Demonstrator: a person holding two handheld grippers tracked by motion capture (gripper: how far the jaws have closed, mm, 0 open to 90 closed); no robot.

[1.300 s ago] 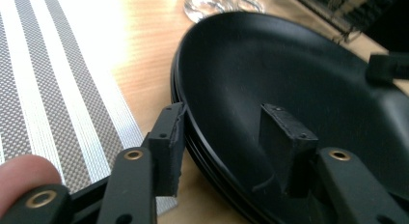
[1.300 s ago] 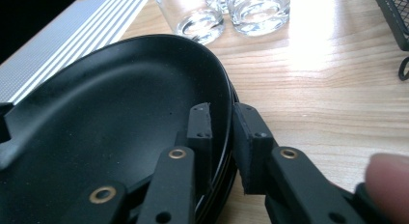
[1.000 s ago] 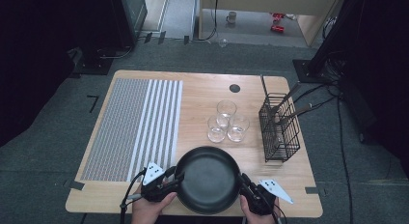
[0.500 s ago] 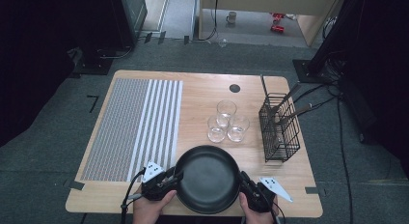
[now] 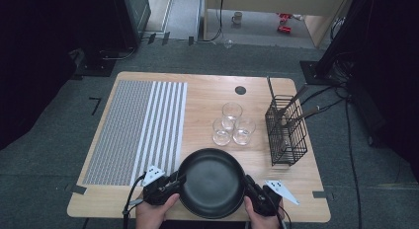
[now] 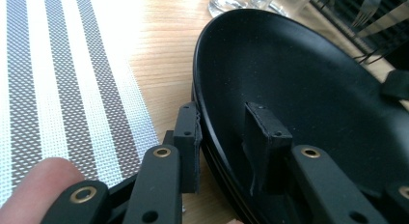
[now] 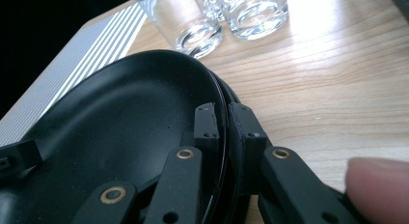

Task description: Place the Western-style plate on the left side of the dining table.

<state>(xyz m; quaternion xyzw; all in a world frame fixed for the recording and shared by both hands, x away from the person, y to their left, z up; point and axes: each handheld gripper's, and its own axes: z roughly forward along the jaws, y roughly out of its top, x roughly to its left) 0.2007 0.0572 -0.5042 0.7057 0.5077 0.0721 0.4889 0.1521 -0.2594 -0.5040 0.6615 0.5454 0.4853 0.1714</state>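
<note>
- A black plate (image 5: pixel 211 182) sits at the near edge of the wooden counter (image 5: pixel 207 98), just in front of the person's two hands, seen from the high view.
- In the left claw view the plate's rim appears to be doubled, as if one black plate lies on another; whether it rests on the counter or is lifted just off it cannot be told.
- The left claw (image 5: pixel 174 183) pinches the plate's left rim, one jaw inside the dish and one outside against the edge, as the left claw view shows (image 6: pixel 226 137).
- The right claw (image 5: pixel 247 187) clamps the opposite rim, its two jaws closed tight on the thin edge in the right claw view (image 7: pixel 226 125).
- The person's left hand (image 5: pixel 153 214) and right hand (image 5: pixel 259 219) come in from the bottom of the high view, each wrapped around its tool; a fingertip shows at the edge of both claw views.
- Three clear glasses (image 5: pixel 231 124) stand clustered together just beyond the plate, near the middle of the counter.
- A striped grey-and-white placemat (image 5: pixel 138 130) covers the counter's left part, its near right corner lying just beside the plate's left rim.
- A black wire cutlery basket (image 5: pixel 286 133) stands upright at the right, apart from the glasses, with utensil handles leaning out of its top.
</note>
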